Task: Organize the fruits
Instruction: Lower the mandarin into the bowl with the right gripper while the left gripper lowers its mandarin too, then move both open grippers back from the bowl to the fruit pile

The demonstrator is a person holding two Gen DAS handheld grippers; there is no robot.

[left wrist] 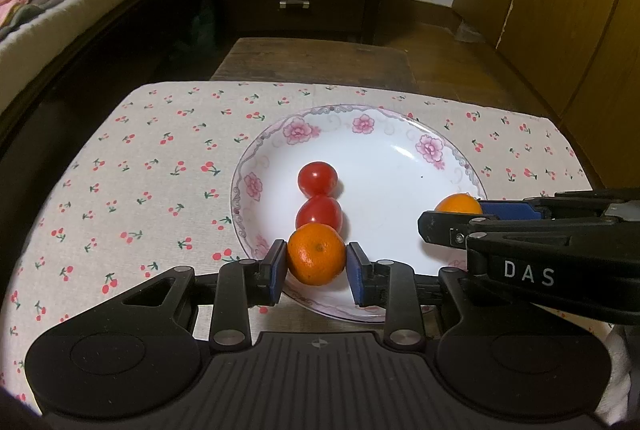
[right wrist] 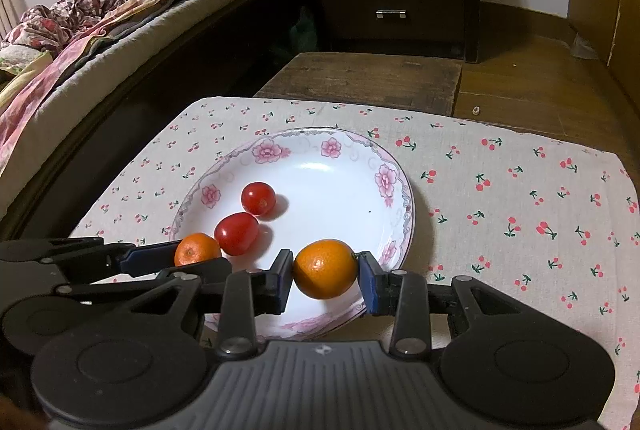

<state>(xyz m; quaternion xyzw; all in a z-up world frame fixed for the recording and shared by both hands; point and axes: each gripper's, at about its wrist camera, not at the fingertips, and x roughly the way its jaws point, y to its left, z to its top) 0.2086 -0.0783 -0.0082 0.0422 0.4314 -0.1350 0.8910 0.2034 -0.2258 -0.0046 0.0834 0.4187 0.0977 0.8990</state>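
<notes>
Orange against white: two small citrus fruits, each clamped in one hand-held gripper, both over the near part of the flowered plate (left wrist: 247, 166).

Left hand-held gripper (left wrist: 316, 264): closed on the left orange (left wrist: 316, 254), blue pads pressing its two flanks, at about 6 o'clock of the plate in the left wrist view. Grips across the widest part, probably so that the round skin does not slip out. Cannot tell whether the fruit rests on the porcelain or hangs just above it.

Right hand-held gripper (right wrist: 325, 270): closed likewise on the right orange (right wrist: 325, 269), near the rim at about 5 o'clock in the right wrist view. Same flank grip, fingers nearly level.

Two red tomatoes, the far tomato (left wrist: 318, 178) and the near tomato (left wrist: 319, 214), touching each other in a short line toward 12 o'clock from the left orange; the near tomato touching or almost touching that orange. Looks like sorting by kind: red ones together inside, oranges being brought in beside them.

Pose: both tools low, pointing forward over the cherry-print cloth (left wrist: 140, 170) on the tabletop, close side by side, the right one crossing in from 3 o'clock in the left view. Needs care at release, as round fruit can roll and push the tomatoes.
</notes>
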